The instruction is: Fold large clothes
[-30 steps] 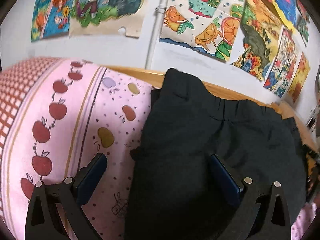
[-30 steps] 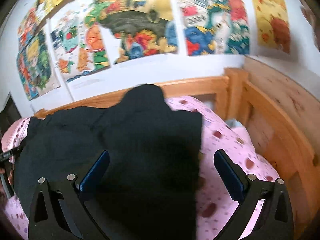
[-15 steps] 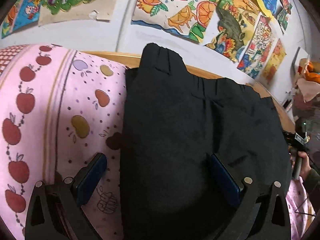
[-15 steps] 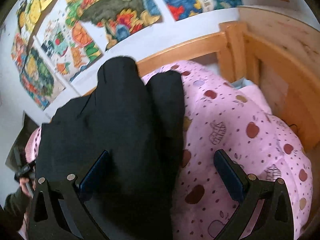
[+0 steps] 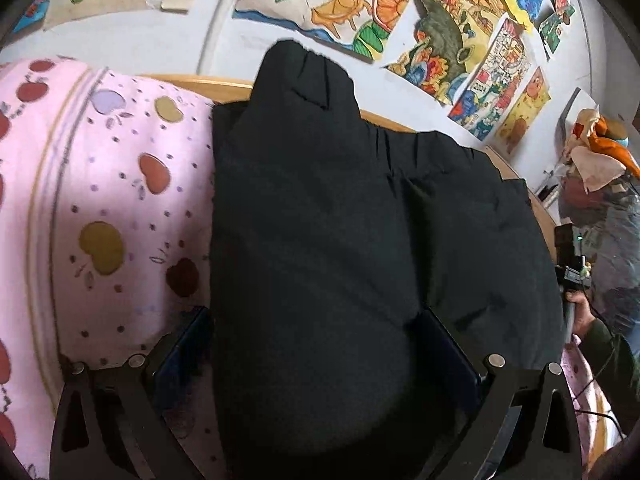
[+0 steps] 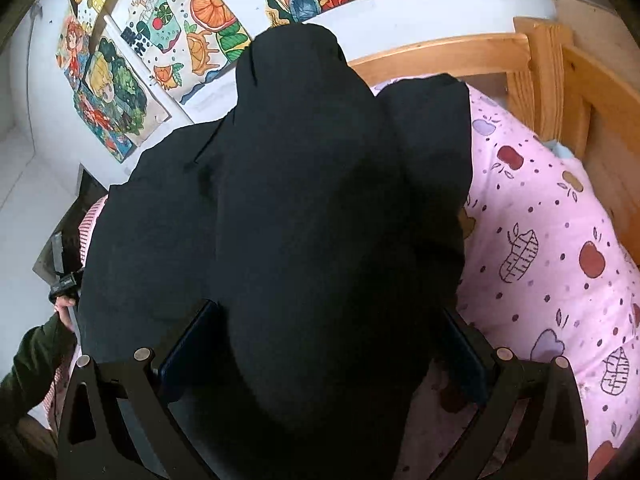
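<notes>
A large black garment (image 5: pixel 340 216) lies spread on a pink fruit-print quilt (image 5: pixel 120 184), with a folded hump rising towards the wall. The garment (image 6: pixel 312 200) fills the middle of the right wrist view too. My left gripper (image 5: pixel 316 344) is open at the garment's near left part, its jaws wide apart with black cloth bulging between them. Its left finger (image 5: pixel 188 340) is at the cloth's edge over the quilt. My right gripper (image 6: pixel 324 340) is open at the garment's right part, cloth between its fingers as well. How far the cloth reaches under either gripper is hidden.
A wooden bed frame (image 6: pixel 552 80) runs along the back and right. Colourful drawings (image 5: pixel 460 32) cover the white wall. Each view catches the person's hand and dark sleeve (image 5: pixel 592 328) on the other gripper's handle. The pink quilt (image 6: pixel 560 240) extends right of the garment.
Both grippers have tilted down and moved in over the garment. The black cloth now bulges higher between the fingers and covers more of each view. The jaws stay equally wide.
</notes>
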Motion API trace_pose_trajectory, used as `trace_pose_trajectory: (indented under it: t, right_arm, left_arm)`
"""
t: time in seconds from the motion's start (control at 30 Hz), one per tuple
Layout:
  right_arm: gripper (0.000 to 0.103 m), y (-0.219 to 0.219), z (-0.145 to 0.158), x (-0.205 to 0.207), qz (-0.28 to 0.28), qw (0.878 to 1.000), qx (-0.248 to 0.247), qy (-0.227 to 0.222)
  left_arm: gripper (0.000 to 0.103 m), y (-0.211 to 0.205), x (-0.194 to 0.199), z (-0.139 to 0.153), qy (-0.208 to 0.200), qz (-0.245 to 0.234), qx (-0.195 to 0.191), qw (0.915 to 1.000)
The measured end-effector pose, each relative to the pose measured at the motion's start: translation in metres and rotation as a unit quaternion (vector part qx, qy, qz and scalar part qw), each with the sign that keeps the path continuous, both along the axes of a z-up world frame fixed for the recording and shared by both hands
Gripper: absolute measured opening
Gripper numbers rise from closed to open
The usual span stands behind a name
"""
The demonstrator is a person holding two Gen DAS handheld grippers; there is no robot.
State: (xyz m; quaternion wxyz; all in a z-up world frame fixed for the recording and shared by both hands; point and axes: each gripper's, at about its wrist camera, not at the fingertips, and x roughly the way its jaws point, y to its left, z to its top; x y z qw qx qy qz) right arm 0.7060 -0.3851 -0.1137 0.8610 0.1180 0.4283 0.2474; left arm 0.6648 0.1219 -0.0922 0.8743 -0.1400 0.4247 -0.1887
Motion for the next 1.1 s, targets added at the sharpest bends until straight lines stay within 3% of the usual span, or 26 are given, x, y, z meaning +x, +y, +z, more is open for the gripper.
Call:
trace_pose_trajectory:
  t: [0.33, 0.5, 0.63, 0.97, 1.1]
  right_arm:
    - [0.102, 0.011, -0.001, 0.003, 0.023, 0.999, 0.033, 0.006]
    - [0.102, 0.014, 0.001, 0.002, 0.010, 0.999, 0.041, 0.014]
    - [0.101, 0.032, 0.005, 0.001, 0.018, 0.999, 0.024, 0.023]
    - [0.066, 0.048, 0.017, -0.008, -0.007, 1.000, 0.009, 0.026]
    - [0.057, 0.051, 0.014, -0.016, -0.024, 0.999, -0.001, 0.028]
  left_arm:
    - [0.103, -0.015, 0.008, -0.012, 0.043, -0.064, -0.063, 0.9950]
    - [0.102, -0.022, 0.004, -0.011, 0.052, -0.054, -0.062, 0.9953]
    - [0.090, -0.025, 0.000, -0.008, 0.055, -0.038, -0.045, 0.9968]
    - [0.061, -0.027, -0.010, 0.005, 0.064, 0.011, -0.024, 0.9976]
    - [0.057, -0.029, -0.019, 0.009, 0.061, 0.023, -0.021, 0.9977]
